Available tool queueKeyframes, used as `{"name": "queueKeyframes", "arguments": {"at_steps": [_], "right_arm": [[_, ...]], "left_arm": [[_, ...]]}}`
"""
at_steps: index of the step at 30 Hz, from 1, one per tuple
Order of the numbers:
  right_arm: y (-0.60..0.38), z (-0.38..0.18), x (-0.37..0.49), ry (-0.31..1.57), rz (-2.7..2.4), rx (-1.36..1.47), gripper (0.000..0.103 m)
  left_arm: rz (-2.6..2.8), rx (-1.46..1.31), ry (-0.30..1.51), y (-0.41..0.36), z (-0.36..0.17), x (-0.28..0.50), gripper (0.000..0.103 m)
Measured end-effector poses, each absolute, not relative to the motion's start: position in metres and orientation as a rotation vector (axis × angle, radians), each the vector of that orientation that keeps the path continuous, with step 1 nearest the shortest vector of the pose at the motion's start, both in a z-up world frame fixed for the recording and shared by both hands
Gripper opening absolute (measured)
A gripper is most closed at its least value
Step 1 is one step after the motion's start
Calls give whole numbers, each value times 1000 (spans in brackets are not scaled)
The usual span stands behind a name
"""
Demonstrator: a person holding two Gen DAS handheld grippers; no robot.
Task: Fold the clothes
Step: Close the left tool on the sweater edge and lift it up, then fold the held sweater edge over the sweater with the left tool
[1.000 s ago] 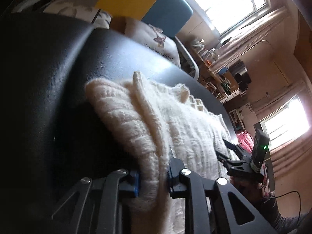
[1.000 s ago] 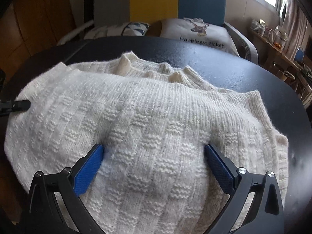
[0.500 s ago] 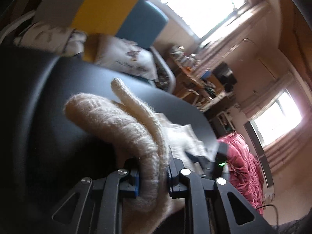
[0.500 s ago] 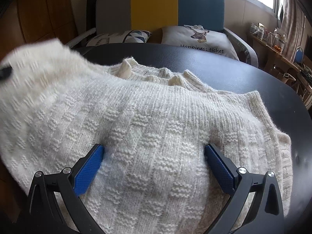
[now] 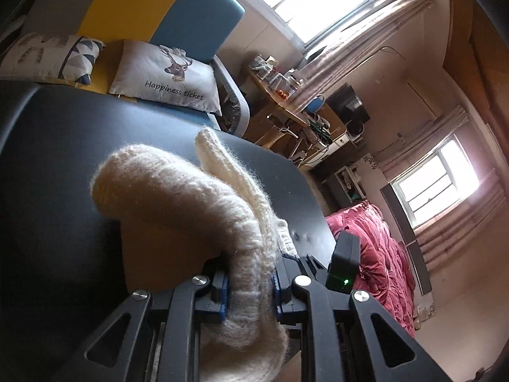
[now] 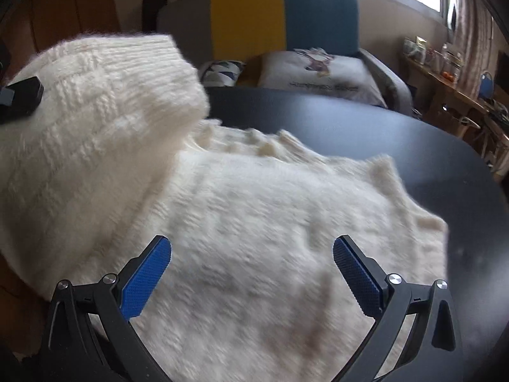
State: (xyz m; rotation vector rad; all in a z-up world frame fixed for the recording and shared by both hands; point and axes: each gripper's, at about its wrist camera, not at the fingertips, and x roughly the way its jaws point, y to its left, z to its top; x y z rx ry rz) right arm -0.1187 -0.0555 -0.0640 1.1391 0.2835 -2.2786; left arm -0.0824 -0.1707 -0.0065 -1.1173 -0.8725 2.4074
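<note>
A cream knitted sweater lies on the round black table. My left gripper is shut on a thick fold of the sweater, which hangs lifted above the tabletop. In the right wrist view that raised side arches over the left part of the garment, and the tip of the left gripper shows at the far left edge. My right gripper hovers just above the flat part of the sweater, its blue pads wide apart and holding nothing.
Behind the table stands a grey, yellow and blue sofa with cushions. A cluttered wooden desk runs along the right wall. A red quilt lies beyond the table's edge. Bare tabletop stretches to the left.
The left gripper has risen and swung over the sweater, carrying the gripped side up and across. The right gripper has lifted slightly off the knit, its pads no longer pressed into it.
</note>
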Motion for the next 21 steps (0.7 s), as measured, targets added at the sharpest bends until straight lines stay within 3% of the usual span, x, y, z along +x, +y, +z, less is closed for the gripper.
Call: {"name": "queueKeyframes", "arguments": {"at_steps": [3,7,15,21], "right_arm": [[-37,-84,-122,357,-2280,1242,103],[-24,-101,-120,279,-2267,1234,103],[-32,-104,-116,255,-2297,1231,103],[-8,-80,-109,347,-2251,1193,103]], "left_arm": [[2410,-1109,-908,-162,-3,-85,19],[2407,-1097,-932,-141,1,-97,19],[2380,-1135,-847,-89,-2,-124,19],[2360,-1143,-904,-98,-11,-127,19]]}}
